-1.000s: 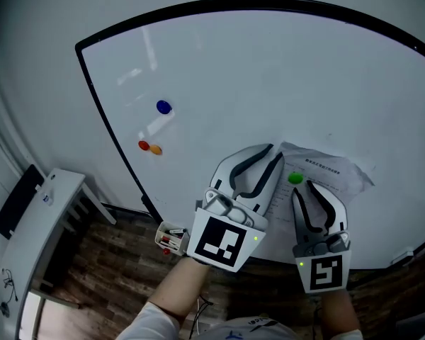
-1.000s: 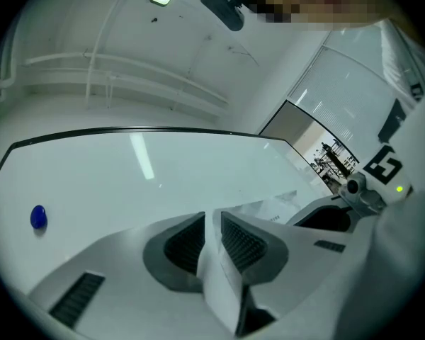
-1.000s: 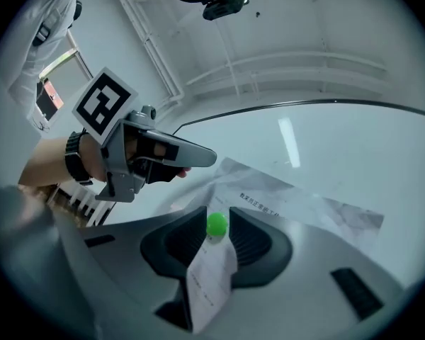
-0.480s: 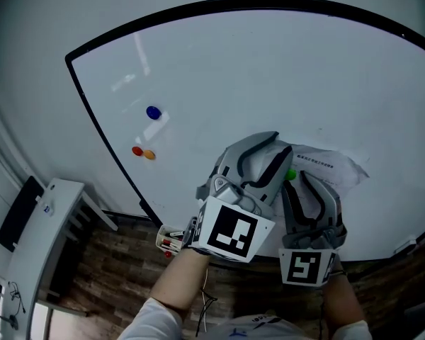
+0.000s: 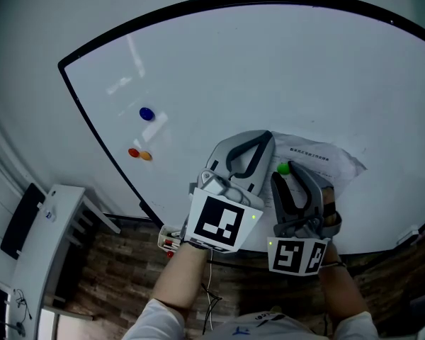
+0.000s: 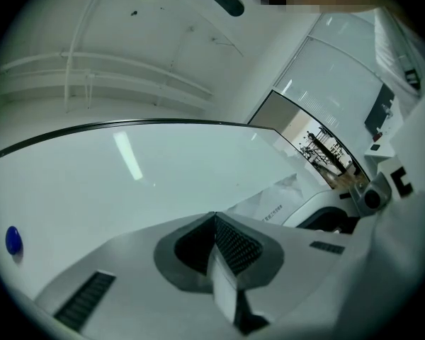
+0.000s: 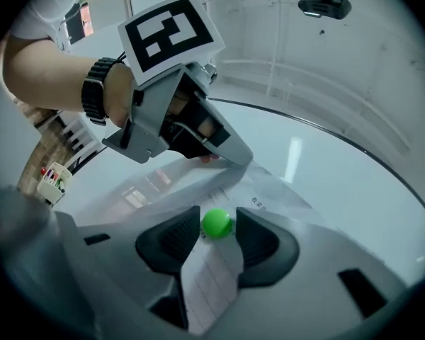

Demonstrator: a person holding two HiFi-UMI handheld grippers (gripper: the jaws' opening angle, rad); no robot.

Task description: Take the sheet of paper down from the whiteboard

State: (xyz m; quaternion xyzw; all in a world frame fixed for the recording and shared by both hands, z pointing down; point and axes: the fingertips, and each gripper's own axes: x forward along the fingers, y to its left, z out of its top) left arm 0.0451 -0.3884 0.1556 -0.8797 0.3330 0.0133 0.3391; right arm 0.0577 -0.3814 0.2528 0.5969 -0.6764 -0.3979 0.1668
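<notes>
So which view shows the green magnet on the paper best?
The right gripper view: the green magnet sits close, on the sheet of paper, between the opening fingers of the right gripper. The head view shows it small and far. The left gripper view shows only paper, no magnet.

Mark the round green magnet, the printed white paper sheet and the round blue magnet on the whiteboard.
round green magnet (image 7: 217,223), right gripper view, centre of its face.
printed white paper sheet (image 5: 331,163), head view, bare upper right part.
round blue magnet (image 5: 146,113), head view, centre of its face.
</notes>
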